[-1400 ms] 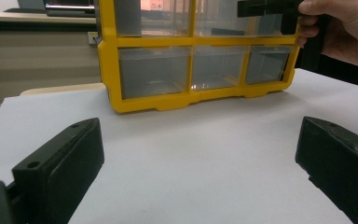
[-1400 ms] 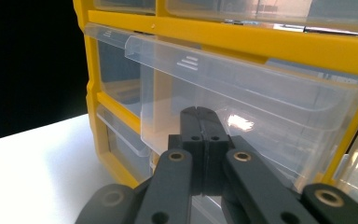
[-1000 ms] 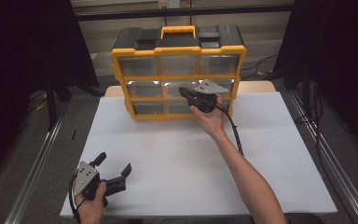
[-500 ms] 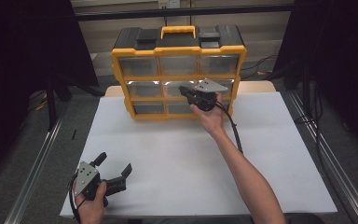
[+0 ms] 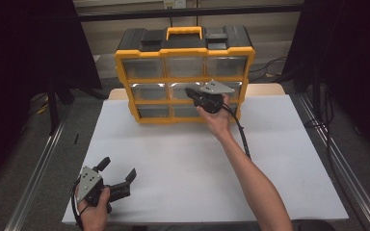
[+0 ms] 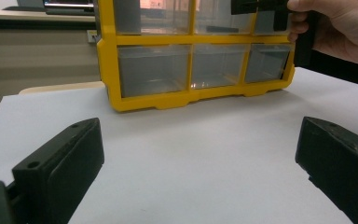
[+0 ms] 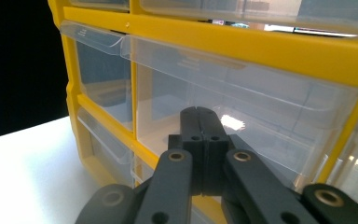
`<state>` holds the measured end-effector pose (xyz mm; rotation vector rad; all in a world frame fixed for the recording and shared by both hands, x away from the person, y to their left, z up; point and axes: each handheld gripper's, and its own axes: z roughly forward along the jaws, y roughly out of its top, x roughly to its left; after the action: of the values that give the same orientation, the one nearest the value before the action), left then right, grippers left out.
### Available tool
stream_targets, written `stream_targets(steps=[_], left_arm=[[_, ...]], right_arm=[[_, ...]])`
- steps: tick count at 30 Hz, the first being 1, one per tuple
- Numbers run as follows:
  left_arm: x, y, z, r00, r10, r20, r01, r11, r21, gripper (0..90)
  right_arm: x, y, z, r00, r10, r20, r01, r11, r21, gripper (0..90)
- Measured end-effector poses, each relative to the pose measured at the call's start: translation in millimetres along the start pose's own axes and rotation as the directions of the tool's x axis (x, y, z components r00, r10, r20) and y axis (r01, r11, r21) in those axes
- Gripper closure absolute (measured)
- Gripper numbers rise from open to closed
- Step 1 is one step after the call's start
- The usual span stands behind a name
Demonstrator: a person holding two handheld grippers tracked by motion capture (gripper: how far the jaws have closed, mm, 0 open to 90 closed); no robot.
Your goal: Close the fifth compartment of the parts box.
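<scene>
Organizer (image 5: 185, 72) stands on white table (image 5: 183, 163), dark curtains around; right tool (image 5: 191, 91) closed empty, left tool (image 5: 120, 175) wide open.

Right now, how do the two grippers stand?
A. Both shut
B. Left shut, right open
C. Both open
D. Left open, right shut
D: the left gripper rests near the table's front edge with its jaws spread wide and nothing between them, while the right gripper, jaws pressed together with nothing between them, points at a middle-row clear drawer of the yellow organizer.
</scene>
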<state>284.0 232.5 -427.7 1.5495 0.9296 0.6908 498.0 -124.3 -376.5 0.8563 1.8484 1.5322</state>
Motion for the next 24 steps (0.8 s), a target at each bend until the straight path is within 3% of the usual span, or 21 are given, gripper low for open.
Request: stream_targets(steps=[17, 24], left_arm=[[0.8, -0.1, 3.2, 1.0000, -0.004, 0.003, 0.004, 1.0000, 0.004, 1.3], [0.9, -0.5, 4.4, 1.0000, -0.003, 0.003, 0.003, 1.0000, 0.004, 1.3]], right_arm=[[-0.4, -2.2, 2.5, 0.9998, 0.013, 0.015, -0.013, 1.000, -0.003, 89.8], [-0.7, -3.9, -0.7, 0.9992, 0.040, 0.001, -0.040, 0.999, 0.002, 82.4]])
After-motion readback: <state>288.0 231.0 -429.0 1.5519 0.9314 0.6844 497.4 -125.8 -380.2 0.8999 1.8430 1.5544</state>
